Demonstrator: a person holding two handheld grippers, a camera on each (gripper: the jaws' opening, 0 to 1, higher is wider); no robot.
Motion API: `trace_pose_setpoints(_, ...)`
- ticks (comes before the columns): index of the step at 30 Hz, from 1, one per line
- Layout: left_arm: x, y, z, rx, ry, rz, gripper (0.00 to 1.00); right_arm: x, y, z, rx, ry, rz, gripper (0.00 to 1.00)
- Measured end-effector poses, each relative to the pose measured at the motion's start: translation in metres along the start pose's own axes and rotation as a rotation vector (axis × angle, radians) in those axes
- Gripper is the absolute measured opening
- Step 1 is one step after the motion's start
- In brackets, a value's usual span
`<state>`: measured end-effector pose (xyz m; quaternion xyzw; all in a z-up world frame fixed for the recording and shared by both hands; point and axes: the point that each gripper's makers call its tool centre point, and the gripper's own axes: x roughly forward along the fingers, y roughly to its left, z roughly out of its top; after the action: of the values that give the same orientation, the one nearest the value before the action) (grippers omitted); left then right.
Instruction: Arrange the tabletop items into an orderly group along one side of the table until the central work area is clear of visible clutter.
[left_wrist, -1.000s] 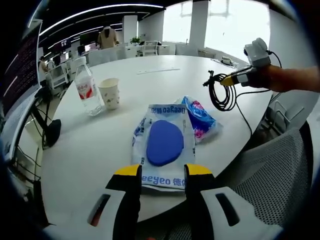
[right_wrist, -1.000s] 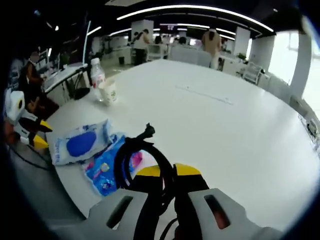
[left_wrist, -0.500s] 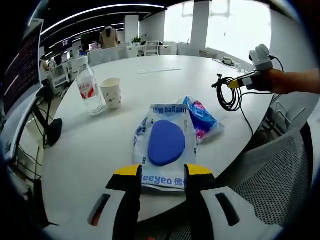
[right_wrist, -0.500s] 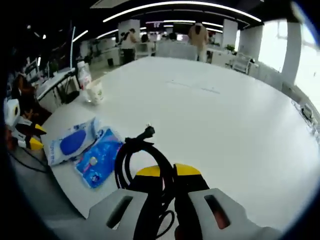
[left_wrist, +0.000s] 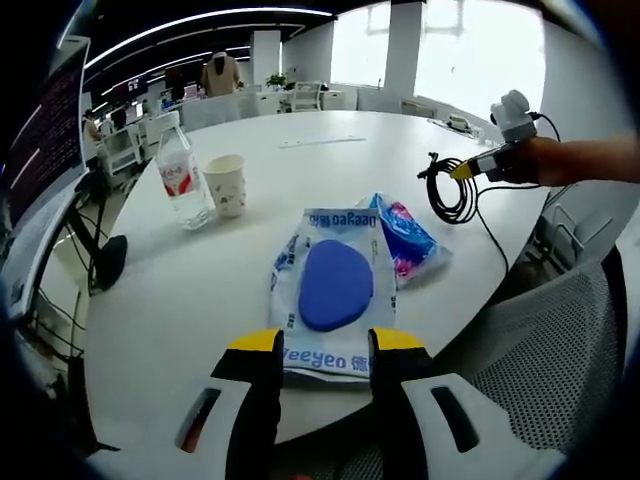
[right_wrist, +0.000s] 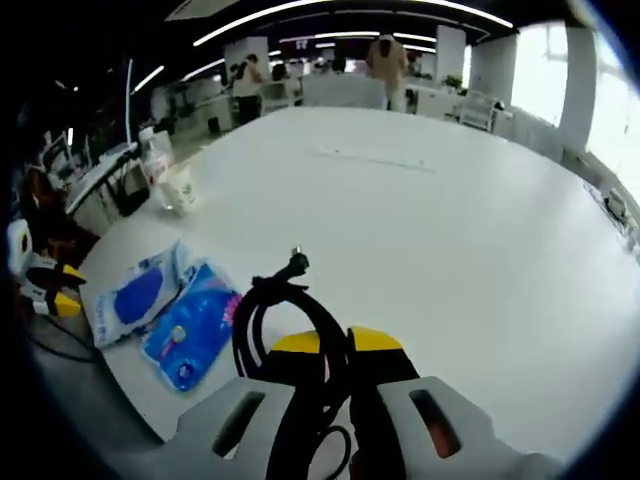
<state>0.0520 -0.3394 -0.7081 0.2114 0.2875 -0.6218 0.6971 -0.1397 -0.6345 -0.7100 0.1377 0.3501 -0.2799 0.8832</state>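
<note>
Clearly, right gripper (right_wrist: 335, 342) jaws pinch the coiled black cable (right_wrist: 272, 310).

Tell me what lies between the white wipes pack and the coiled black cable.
In the left gripper view, a blue printed packet lies between the white wipes pack and the coiled black cable, which the right gripper holds above the table edge.

Wipes pack (left_wrist: 333, 290) at table (left_wrist: 200, 300) edge, pouch (left_wrist: 403, 236) touching its right, bottle (left_wrist: 181, 179) and cup (left_wrist: 227, 185) side by side behind-left
</note>
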Motion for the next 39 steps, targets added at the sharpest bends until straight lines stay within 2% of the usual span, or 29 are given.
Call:
trace_pose_setpoints(9, -0.001, 0.001, -0.001, -0.008, 0.002, 0.006, 0.32, 0.013, -0.002, 0.004, 0.036, 0.024, -0.010, 0.06)
trace_pose_setpoints(19, -0.001, 0.003, -0.001, -0.014, 0.005, 0.014, 0.32, 0.030, -0.011, -0.002, 0.067, 0.068, -0.020, 0.06)
trace_pose_setpoints(34, 0.001, 0.003, -0.003, -0.004, 0.018, 0.015, 0.32, 0.031, -0.009, -0.014, 0.047, 0.128, -0.032, 0.06)
trace_pose_setpoints(39, 0.001, 0.003, -0.004, -0.005, 0.021, 0.016, 0.32, 0.035, -0.012, -0.022, 0.104, 0.134, -0.030, 0.06)
